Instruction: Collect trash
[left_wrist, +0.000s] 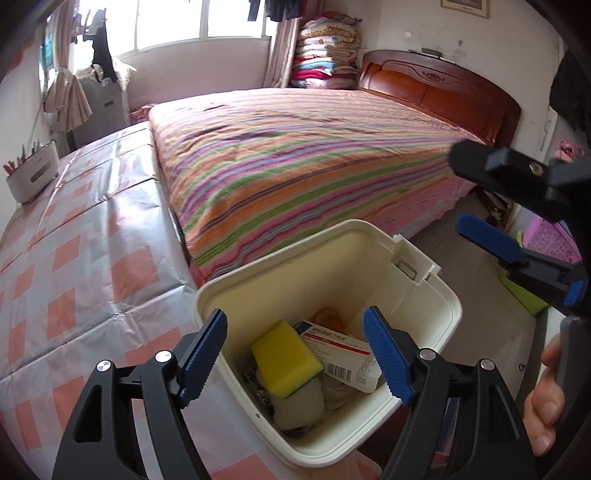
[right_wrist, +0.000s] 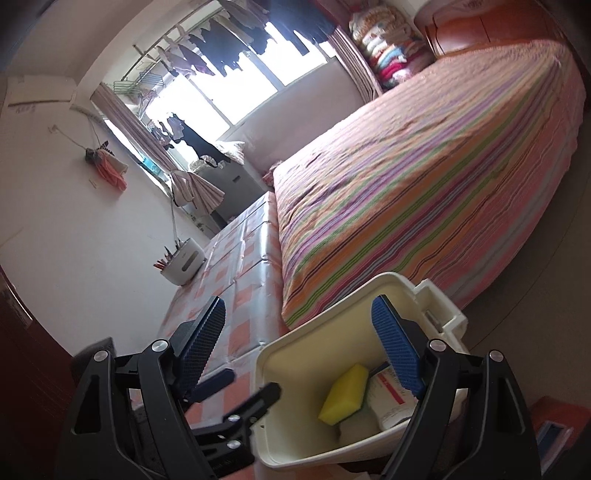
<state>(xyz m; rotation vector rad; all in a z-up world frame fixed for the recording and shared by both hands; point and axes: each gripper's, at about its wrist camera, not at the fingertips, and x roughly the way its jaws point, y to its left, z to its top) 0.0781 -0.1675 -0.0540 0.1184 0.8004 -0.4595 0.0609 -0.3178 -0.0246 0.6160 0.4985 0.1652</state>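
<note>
Left wrist view puts your left gripper (left_wrist: 295, 354) right over the mouth of the cream bin (left_wrist: 436, 295), jaws wide apart and nothing pinched between the blue pads. Your right gripper (right_wrist: 303, 354) is just as wide and empty, hanging beside the bin with one finger over its rim; you can see it at the right side of the left view too, with your hand (left_wrist: 546, 398) on its grip.

The step in hand looks like the release, and the trash already lies inside. To finish it well, lift the left gripper straight up out of the opening so neither pad catches the rim, and keep the right one off the bin wall, since the bin seems light and a nudge could tip it.

Inside, a yellow sponge (left_wrist: 284, 358) lies on top, leaning toward the left wall. Just beside it, touching, is a white medicine box (left_wrist: 343, 354) with a red stripe and a barcode. Something orange (left_wrist: 327, 317) shows at the back, mostly hidden. Pale crumpled material (left_wrist: 306, 406) fills the bottom; paper or cloth, I cannot tell.

The bin stands at the near corner of the checked tabletop (left_wrist: 74, 258), close to the foot of the striped bed (left_wrist: 314, 155).
</note>
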